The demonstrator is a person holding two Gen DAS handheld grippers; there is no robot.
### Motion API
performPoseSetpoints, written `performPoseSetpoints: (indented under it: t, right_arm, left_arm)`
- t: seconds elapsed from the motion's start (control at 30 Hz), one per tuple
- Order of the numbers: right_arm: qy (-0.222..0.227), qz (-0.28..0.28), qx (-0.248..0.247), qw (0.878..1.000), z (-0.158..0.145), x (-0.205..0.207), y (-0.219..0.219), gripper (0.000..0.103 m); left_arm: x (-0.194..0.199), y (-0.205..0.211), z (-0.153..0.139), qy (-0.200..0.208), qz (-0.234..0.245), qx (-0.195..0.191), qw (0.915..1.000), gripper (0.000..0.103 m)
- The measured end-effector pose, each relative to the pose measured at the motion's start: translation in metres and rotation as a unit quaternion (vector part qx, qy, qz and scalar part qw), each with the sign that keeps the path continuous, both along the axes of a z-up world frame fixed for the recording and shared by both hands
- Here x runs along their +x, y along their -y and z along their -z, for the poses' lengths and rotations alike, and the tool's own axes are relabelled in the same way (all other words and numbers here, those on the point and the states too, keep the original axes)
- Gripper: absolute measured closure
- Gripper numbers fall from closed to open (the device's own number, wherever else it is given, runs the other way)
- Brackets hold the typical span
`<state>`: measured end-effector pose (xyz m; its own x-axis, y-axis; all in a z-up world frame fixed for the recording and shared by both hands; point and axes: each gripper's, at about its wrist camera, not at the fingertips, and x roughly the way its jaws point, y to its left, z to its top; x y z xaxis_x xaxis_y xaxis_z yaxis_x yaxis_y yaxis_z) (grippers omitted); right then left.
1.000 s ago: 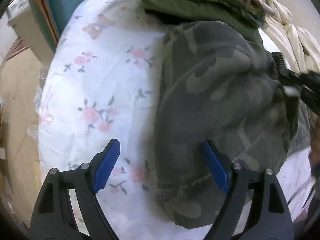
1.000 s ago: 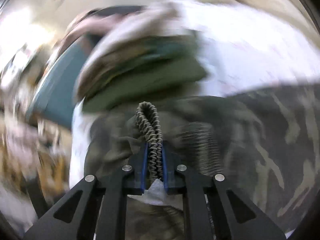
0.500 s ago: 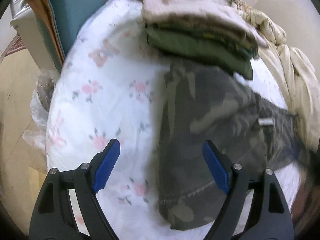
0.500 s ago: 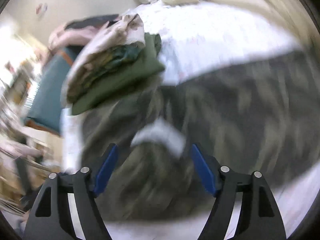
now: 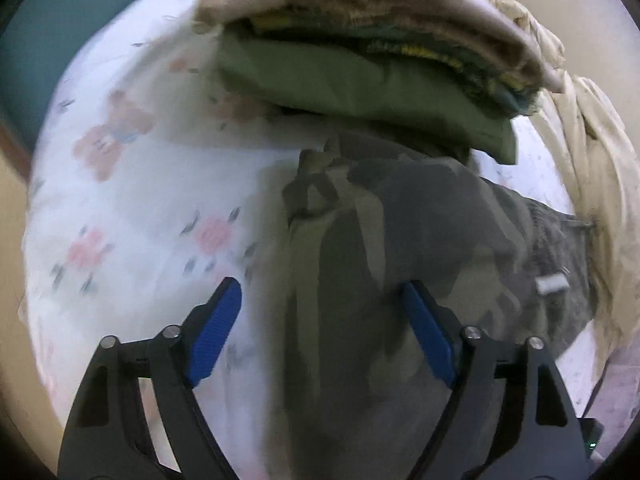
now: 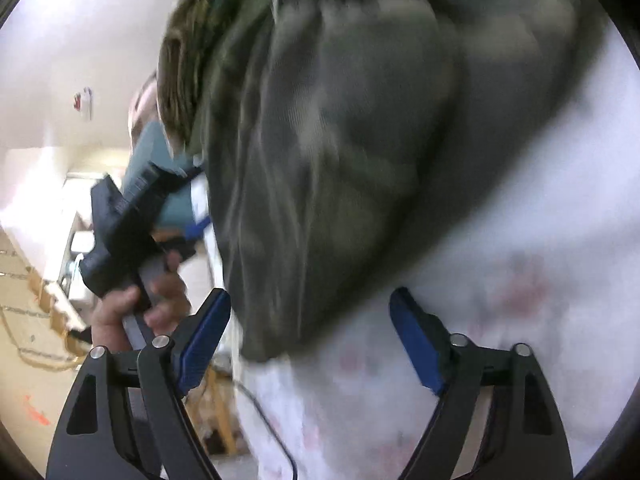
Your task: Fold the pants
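Camouflage pants (image 5: 400, 248) with unreadable white tag (image 5: 553, 285)

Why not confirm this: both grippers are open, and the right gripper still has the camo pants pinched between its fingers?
Not quite. The right gripper is open, as the right wrist view shows, with nothing pinched; the camo pants lie loose on the floral sheet. The left gripper is open too, hovering over the pants.

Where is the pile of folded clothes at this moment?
In the left wrist view the pile of folded clothes lies at the top, on the flowered sheet, just behind the camouflage pants.
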<state>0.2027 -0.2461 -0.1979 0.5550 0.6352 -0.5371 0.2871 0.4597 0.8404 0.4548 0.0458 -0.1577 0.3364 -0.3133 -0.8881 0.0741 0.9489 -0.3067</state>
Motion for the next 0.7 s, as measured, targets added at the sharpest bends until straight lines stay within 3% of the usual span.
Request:
performPoseSetpoints:
  t: [0.1,0.2,0.27,0.3,0.33,0.53,0.7]
  right_arm:
    - [0.002,0.02,0.0,1.0,0.003,0.012,0.002,0.03]
    - [0.0,0.024,-0.009,1.0,0.005,0.023,0.007,0.054]
    - [-0.001,0.027,-0.009,1.0,0.007,0.023,0.006,0.078]
    - [0.003,0.031,0.003,1.0,0.008,0.023,0.005,0.082]
    - [0.009,0.03,0.0,1.0,0.005,0.022,0.003,0.087]
    - [0.069,0.018,-0.027,0.997,-0.035,-0.001,0.004,0.092]
    - [0.084,0.01,-0.018,0.996,-0.06,-0.024,-0.004,0.093]
  left_arm:
    - [0.027,0.004,0.011,-0.005,0.0,-0.016,0.9999,0.034]
    - [0.038,0.012,0.017,-0.003,0.02,-0.027,0.9994,0.055]
    - [0.039,0.014,0.014,0.005,0.02,-0.032,0.9993,0.076]
    - [0.04,0.015,0.011,0.005,0.019,-0.026,0.9995,0.09]
    - [0.039,0.016,0.007,0.006,0.02,-0.022,0.9995,0.094]
    - [0.029,0.022,-0.039,0.029,0.024,0.002,0.9993,0.095]
    - [0.003,0.022,-0.081,0.048,0.043,0.03,0.9975,0.095]
